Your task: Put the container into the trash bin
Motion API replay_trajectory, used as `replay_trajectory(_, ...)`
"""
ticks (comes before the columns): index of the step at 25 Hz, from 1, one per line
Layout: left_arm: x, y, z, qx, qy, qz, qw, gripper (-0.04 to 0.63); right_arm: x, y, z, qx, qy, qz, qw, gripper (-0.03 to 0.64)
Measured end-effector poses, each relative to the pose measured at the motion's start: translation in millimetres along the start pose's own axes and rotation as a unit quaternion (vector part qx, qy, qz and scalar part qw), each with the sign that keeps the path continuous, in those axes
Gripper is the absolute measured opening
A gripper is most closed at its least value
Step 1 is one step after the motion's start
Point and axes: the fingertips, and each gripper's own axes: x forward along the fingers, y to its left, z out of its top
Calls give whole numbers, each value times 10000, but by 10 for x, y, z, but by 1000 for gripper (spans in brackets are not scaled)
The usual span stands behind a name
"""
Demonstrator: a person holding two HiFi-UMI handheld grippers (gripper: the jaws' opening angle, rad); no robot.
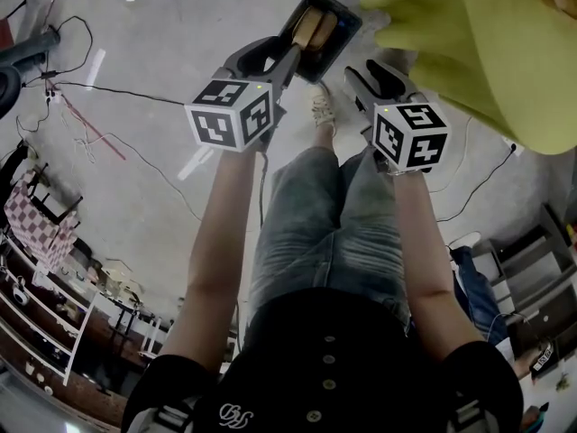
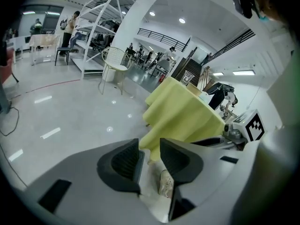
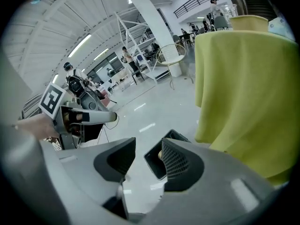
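A black rectangular trash bin (image 1: 335, 27) stands on the grey floor ahead of my feet. A tan container (image 1: 310, 27) lies inside it. In the right gripper view the bin (image 3: 154, 165) shows through the gap between the jaws, with the tan container (image 3: 160, 154) in it. My left gripper (image 1: 290, 59) hangs just above the bin's near left edge, open and empty. My right gripper (image 1: 358, 78) is beside the bin's near right corner, also open with nothing between its jaws. The left gripper view (image 2: 150, 161) shows only floor and a shoe (image 2: 165, 183) between its fingers.
A table draped in yellow cloth (image 1: 469, 43) stands close on the right, touching distance from the right gripper. Cables (image 1: 108, 88) run over the floor at left. Shelves with clutter (image 1: 54, 278) sit lower left. A white chair (image 2: 114, 62) and racks stand farther off.
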Motion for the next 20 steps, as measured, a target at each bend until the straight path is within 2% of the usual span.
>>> replay_trajectory(10, -179, -192, 152, 70, -161, -210, 9996, 129, -257, 118, 115, -153, -159, 42, 9997, 167)
replay_trajectory(20, -488, -752, 528, 250, -452, -643, 9966, 129, -947, 147, 533, -134, -793, -249, 9965, 167)
